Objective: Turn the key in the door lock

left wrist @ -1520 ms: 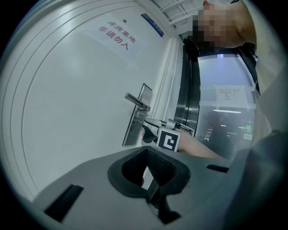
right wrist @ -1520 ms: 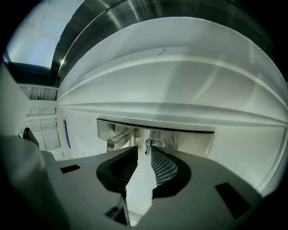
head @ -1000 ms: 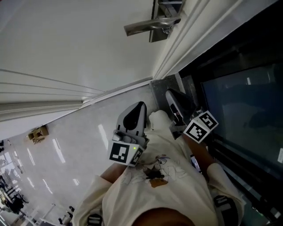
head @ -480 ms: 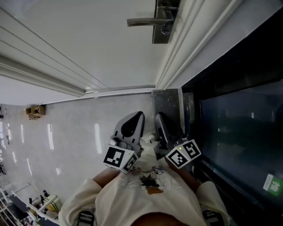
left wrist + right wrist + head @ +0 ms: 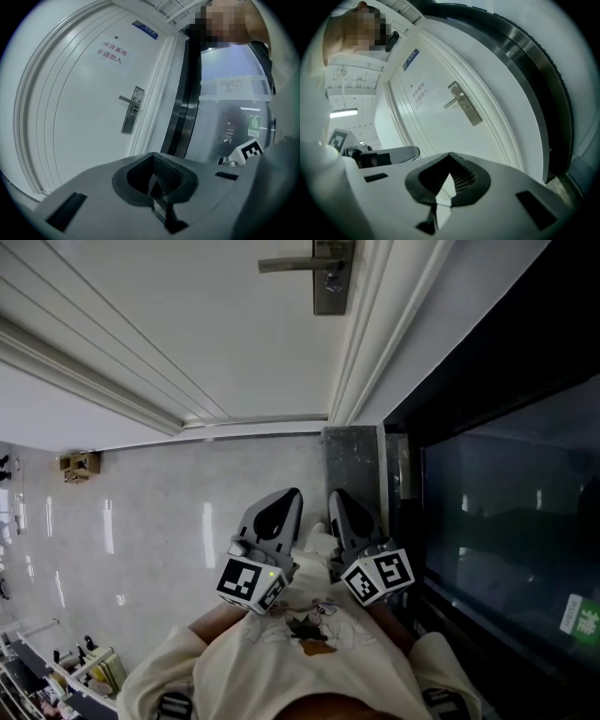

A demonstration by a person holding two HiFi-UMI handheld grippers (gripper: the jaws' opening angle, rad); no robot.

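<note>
Grey metal door lock plate (image 5: 333, 277) is remaining far off while the left tool (image 5: 292, 496) and right tool (image 5: 336, 497), both closed and empty, are drawing together; reach still pending.

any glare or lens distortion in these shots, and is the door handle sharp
Head view: light streaks glare off the glossy floor; the door handle is sharp. Left gripper view: fisheye bows the door mouldings, corners black. Right gripper view: same bowing, handle clear.
</note>
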